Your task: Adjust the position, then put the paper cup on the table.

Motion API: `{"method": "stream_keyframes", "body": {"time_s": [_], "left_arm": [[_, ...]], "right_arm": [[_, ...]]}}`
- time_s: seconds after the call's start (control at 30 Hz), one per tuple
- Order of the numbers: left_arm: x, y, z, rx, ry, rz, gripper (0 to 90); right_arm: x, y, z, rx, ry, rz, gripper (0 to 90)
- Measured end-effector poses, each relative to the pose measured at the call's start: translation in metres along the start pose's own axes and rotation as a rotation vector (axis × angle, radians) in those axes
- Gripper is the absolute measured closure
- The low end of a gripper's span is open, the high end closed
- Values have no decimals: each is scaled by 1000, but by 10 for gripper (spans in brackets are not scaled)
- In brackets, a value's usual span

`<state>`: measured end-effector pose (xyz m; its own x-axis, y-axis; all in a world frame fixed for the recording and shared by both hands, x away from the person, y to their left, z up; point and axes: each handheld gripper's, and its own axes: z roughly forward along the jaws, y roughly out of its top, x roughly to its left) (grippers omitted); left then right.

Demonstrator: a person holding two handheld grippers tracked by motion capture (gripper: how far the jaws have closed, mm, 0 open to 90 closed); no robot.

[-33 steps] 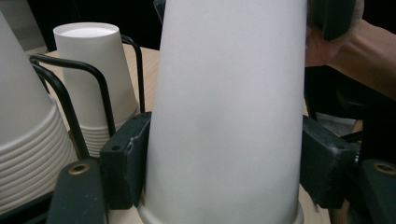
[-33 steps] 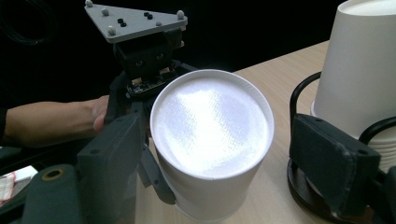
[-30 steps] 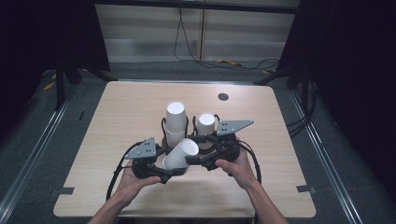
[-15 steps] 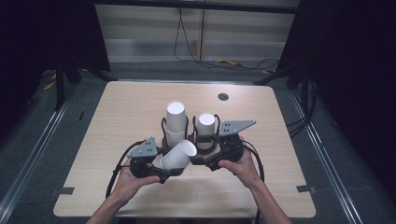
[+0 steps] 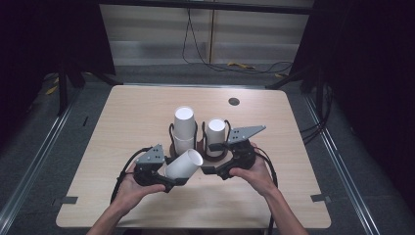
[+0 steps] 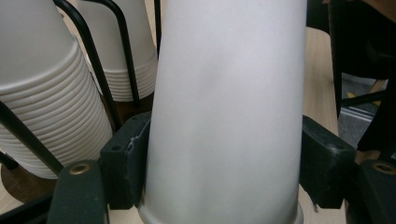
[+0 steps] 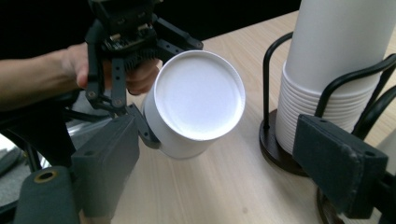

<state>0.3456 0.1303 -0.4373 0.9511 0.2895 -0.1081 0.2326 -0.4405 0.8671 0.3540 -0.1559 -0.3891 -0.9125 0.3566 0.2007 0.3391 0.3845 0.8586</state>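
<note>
Smooth white paper cup (image 5: 183, 165), tapered, clamped in left tool (image 5: 172, 177).

The white paper cup (image 5: 184, 165) is plain and without print, a tall cone shape that gets narrower toward its closed bottom. It lies tilted on its side above the table, not upright, with the flat round bottom (image 7: 200, 95) turned up and toward the cup holder (image 5: 195, 147). Its wall looks smooth, with one soft dent in the middle (image 6: 219, 93). It is just in front of the holder, near the taller stack of cups (image 5: 184, 130), and apart from it.
</note>
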Motion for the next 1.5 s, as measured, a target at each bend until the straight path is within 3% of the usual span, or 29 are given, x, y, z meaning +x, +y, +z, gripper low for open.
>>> {"method": "stream_keyframes", "body": {"time_s": [0.4, 0.73, 0.93, 1.03, 1.1, 1.27, 1.43, 1.5], "left_arm": [[-2, 2, 2, 55, -5, 19, 278], [0, 3, 2, 132, -6, 22, 284], [-1, 2, 4, 171, -1, 27, 285], [-3, 3, 7, 253, 32, 41, 288], [-3, 3, 8, 259, 33, 46, 288], [-8, 5, 15, 330, 44, 89, 288], [-9, 4, 18, 367, 35, 91, 288], [-10, 5, 20, 395, 32, 112, 288]], "right_arm": [[0, -4, 3, 75, -2, -27, 160], [1, -5, 9, 165, -4, -55, 185], [2, -5, 12, 189, -9, -67, 194], [4, -6, 15, 231, -23, -93, 197], [5, -7, 17, 255, -20, -103, 203], [6, -9, 20, 297, -20, -125, 215], [7, -11, 24, 336, -25, -137, 211], [6, -11, 25, 345, -24, -144, 211]]}}
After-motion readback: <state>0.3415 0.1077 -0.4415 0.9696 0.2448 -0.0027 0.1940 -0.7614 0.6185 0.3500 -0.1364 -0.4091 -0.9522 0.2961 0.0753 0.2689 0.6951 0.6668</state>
